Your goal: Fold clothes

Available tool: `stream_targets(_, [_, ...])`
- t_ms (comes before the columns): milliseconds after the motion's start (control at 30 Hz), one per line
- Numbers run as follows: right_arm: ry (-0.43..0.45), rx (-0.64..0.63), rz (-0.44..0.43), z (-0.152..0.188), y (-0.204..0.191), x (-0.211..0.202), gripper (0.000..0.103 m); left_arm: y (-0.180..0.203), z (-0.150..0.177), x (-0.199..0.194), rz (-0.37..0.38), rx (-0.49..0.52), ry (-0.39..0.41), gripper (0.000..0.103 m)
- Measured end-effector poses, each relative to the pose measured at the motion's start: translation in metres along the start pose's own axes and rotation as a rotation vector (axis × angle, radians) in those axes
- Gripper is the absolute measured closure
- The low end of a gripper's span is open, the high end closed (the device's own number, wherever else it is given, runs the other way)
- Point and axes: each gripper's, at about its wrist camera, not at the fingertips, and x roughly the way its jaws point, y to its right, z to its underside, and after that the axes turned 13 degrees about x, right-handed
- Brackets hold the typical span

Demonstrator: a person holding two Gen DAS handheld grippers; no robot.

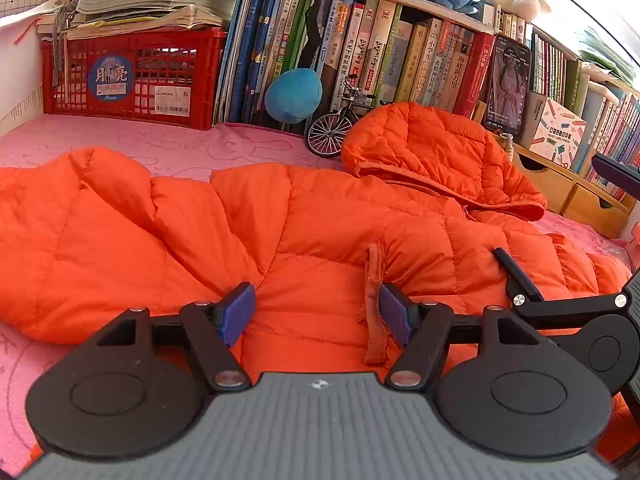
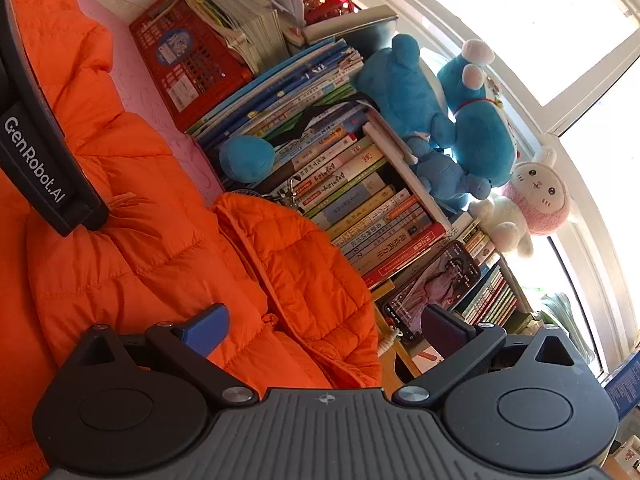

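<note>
Lying spread over the pink surface point(image 1: 168, 148), the orange jacket point(image 1: 304, 240) fills the space under the left gripper point(image 1: 316, 316), jaws spread, nothing pinched. The right gripper point(image 2: 324, 328) hangs tilted above the hood point(image 2: 308, 276), jaws spread wide.

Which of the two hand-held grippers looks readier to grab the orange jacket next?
Probably the left hand-held gripper: it hangs low over the orange jacket, jaws open astride its cuff. The right hand-held gripper is open too, tilted, aimed toward the books.

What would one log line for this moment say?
task: fold clothes | orange puffer jacket: spread on pink cover | left gripper: open over jacket | right gripper: open, empty
</note>
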Motion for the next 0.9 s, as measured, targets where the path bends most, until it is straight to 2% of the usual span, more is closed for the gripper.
stream_targets(167, [-0.037,0.039,0.002,0.004,0.011,0.013,0.0,0.002,0.0,0.001,-0.005,0.008,-0.004,0.033])
stream_targets(367, [-0.133,0.115,0.028,0.038,0.04,0.021,0.0,0.004,-0.001,0.001,-0.01,0.015,-0.007,0.032])
stream_targets(667, [-0.272,0.137,0.228,0.104,0.109,0.022,0.0,0.005,-0.001,0.002,-0.011,0.028,-0.013,0.03])
stream_targets(900, [-0.361,0.22,0.309,0.143,0.15,0.019,0.0,0.009,-0.001,0.003,-0.019,0.05,-0.021,0.027])
